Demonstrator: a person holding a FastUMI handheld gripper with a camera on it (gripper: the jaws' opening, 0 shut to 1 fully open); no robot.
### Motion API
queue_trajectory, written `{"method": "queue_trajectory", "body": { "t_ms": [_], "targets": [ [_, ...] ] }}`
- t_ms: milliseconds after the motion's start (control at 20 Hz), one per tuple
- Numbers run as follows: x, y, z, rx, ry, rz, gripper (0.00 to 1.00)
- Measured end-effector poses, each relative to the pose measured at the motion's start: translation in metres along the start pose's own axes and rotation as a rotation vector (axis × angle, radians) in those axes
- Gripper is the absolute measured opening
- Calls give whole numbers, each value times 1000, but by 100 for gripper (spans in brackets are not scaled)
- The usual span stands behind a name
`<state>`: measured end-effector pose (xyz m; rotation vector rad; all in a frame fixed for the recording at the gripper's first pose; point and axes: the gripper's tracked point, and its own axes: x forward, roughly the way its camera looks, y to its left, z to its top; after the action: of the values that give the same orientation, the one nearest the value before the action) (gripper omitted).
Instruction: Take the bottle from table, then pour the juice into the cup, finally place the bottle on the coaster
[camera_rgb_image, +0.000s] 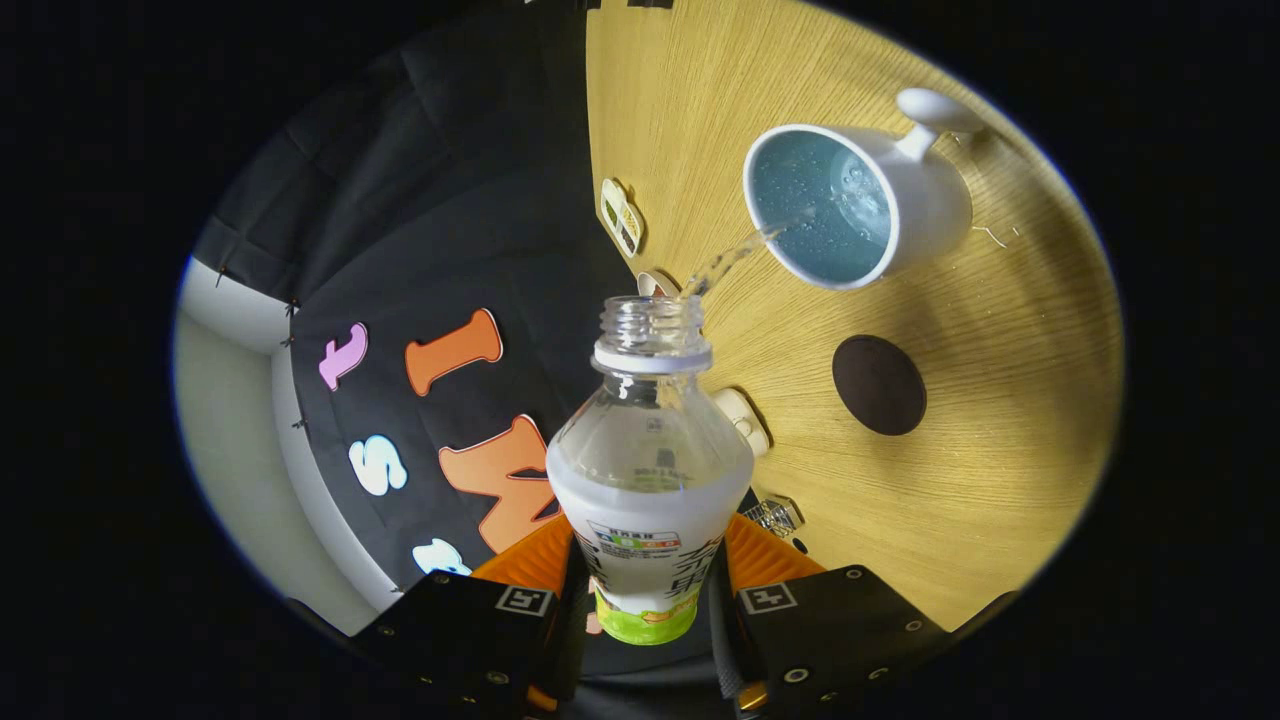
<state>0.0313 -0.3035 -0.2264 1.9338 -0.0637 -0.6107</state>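
The bottle (648, 470) sits between the two fingers of the gripper (648, 570), which press on its labelled lower body from both sides, grasping it. It is uncapped and tipped so that its open neck points out beyond the fingers toward the wooden table (1000, 480). A thin stream of clear liquid (735, 260) runs from the mouth across to the white cup (925, 205), which stands on the table well beyond the fingertips; its blue inside holds liquid with bubbles. Between the cup and the fingers, off to the side of the bottle's neck, the dark round coaster (879, 384) lies flat on the wood with nothing on it. A small white cap (742, 418) lies near the table edge just behind the bottle's shoulder.
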Motion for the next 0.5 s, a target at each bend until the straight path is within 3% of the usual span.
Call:
{"method": "queue_trajectory", "body": {
  "t_ms": [500],
  "targets": [
    [-1, 5, 9, 53, -9, -6, 53]
  ]
}}
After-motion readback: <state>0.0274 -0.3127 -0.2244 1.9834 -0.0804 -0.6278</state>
